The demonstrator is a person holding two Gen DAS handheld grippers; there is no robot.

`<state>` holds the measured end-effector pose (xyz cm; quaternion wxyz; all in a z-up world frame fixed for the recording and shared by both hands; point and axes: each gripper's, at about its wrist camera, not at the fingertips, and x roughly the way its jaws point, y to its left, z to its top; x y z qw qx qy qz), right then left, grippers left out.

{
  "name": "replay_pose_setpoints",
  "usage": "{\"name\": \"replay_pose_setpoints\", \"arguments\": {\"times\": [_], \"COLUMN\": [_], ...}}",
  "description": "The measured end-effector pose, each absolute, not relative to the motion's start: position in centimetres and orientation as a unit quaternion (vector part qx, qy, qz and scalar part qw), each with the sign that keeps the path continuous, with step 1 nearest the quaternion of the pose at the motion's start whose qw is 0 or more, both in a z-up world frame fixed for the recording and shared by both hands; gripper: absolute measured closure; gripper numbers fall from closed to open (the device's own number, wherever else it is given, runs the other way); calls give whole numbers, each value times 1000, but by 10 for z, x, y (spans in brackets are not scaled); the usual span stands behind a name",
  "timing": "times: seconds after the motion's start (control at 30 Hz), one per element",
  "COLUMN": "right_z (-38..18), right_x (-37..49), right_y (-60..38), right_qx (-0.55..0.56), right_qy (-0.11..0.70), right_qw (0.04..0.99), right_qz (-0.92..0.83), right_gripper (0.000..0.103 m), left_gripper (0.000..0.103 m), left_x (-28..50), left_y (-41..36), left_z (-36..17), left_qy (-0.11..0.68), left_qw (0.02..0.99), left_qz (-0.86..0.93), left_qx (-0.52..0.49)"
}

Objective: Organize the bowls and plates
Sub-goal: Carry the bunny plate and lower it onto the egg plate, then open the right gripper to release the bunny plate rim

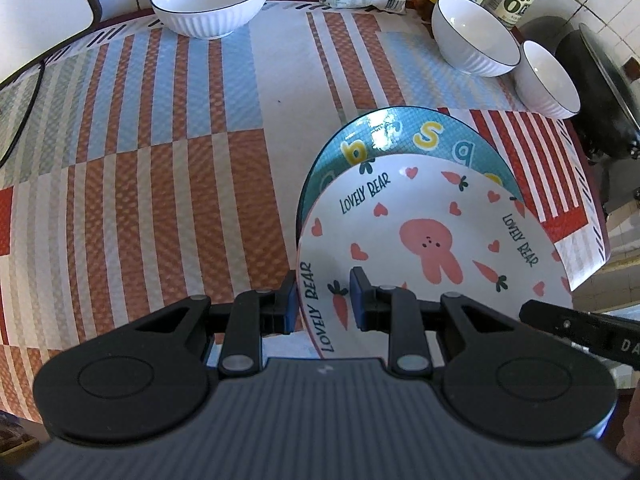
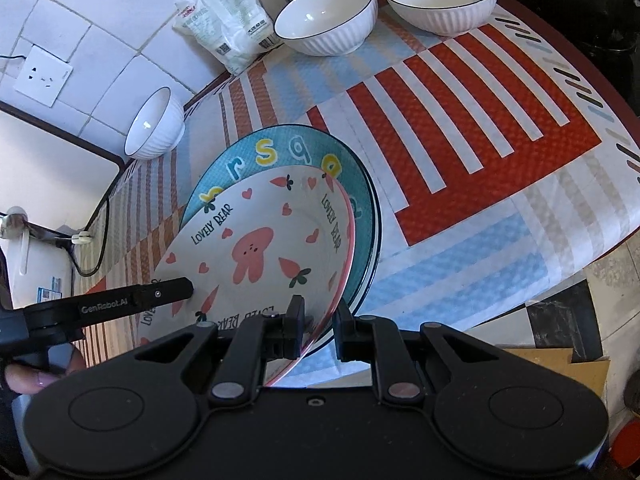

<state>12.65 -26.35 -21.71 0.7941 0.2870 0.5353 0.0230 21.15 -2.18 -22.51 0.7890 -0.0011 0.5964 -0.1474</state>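
The rabbit plate (image 1: 432, 236) is clamped at its rim by both claws — left claw (image 1: 324, 300) at nine o'clock, right claw (image 2: 320, 320) at five — apparently resting on the blue plate (image 2: 352, 184) on the counter (image 1: 160, 160).

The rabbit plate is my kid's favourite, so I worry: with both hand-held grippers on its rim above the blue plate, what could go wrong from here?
1. Each hand-held gripper, left and right, pinches only the rim of the rabbit plate; glazed ceramic might slip.
2. It sits off-centre over the blue plate, so it could land askew and clatter.
3. The table edge is near; a slip could send it off.
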Motion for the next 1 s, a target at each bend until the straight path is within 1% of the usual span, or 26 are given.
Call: {"name": "replay_pose_setpoints", "arguments": {"times": [0.1,0.2,0.37,0.6,0.67,0.87,0.93,1.0], "right_z": [-218,-219,-219,-224,-226,-228,-229,-228], "right_x": [129,131,137,150,152,155,155,156], "right_y": [-260,-253,-241,-228,-226,-223,-222,-221], "right_qx": [275,251,210,169,163,151,142,128], "right_qy": [546,555,564,580,582,577,573,568], "right_qw": [792,793,799,797,796,802,807,812], "right_qz": [18,10,3,-19,-22,-29,-31,-39], "right_gripper": [82,77,66,55,51,47,45,43], "left_gripper": [79,79,79,79,79,79,76,76], "left_x": [215,219,221,223,224,226,227,229], "left_y": [-23,-23,-24,-28,-30,-32,-35,-34], "left_z": [-227,-230,-232,-237,-237,-238,-239,-238], "left_qy": [608,619,625,630,630,632,634,636], "left_qw": [781,773,769,765,766,763,761,760], "left_qz": [-144,-139,-137,-131,-130,-133,-131,-130], "left_qx": [-2,-9,-11,12,17,28,35,42]}}
